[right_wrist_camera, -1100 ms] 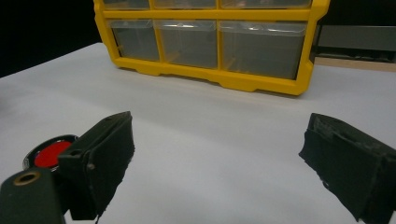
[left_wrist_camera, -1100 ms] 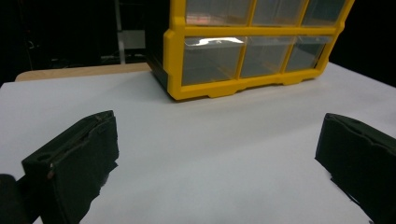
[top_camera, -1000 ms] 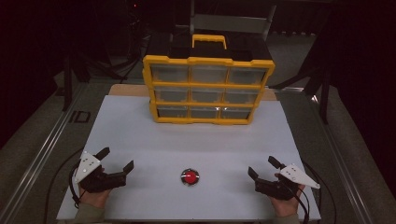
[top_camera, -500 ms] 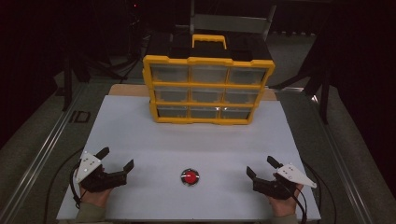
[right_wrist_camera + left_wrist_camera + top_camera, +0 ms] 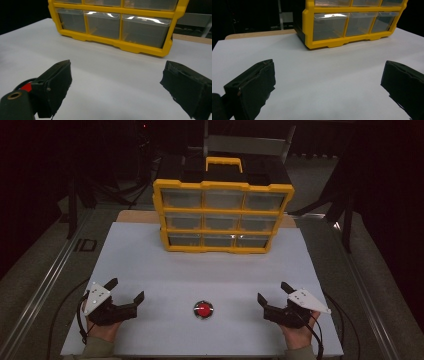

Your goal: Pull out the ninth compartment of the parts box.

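We see 2 grippers resting low over the near edge of the white table [image 5: 150, 265], each held in a hand that enters from the bottom of the high view. The left gripper [image 5: 125, 290] sits at the near left with its jaws spread wide and nothing between them; in the left gripper view they frame bare white surface. The right gripper [image 5: 274, 293] sits at the near right, jaws likewise parted and empty. Between them, apart from both, lies the red button [image 5: 203, 309], a small round red cap in a dark ring, a little nearer the right gripper. Farther back stands the yellow drawer cabinet [image 5: 223, 215], upright, with 3 rows of 3 clear drawers, all closed.
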`<state>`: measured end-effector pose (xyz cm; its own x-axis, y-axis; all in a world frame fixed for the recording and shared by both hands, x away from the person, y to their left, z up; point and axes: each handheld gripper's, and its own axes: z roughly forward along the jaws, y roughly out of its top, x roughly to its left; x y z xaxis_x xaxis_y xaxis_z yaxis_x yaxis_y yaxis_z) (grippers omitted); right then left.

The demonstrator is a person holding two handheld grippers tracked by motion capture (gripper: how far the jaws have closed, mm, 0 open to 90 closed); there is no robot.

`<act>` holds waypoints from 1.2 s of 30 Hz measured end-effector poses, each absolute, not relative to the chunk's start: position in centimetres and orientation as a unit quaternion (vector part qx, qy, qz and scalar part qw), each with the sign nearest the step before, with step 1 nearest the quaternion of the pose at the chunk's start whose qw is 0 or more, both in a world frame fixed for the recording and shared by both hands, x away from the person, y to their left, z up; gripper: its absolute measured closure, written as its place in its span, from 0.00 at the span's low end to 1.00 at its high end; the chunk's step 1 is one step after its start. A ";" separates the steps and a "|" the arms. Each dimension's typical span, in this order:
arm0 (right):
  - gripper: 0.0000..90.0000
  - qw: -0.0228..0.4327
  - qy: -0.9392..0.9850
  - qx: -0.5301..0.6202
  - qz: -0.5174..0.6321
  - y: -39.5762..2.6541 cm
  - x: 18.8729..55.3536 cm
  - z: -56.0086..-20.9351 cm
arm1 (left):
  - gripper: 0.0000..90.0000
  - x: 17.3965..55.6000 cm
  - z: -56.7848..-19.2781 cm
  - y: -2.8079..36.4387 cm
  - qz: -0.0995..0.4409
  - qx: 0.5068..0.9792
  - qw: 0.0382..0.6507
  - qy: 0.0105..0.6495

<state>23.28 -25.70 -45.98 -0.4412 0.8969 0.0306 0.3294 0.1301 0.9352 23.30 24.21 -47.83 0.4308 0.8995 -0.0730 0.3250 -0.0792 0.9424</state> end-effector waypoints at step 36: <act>0.09 0.306 0.716 0.416 0.471 -22.0 28.5 -39.6 | 0.00 23.3 -47.9 24.2 0.282 0.677 0.508 0.451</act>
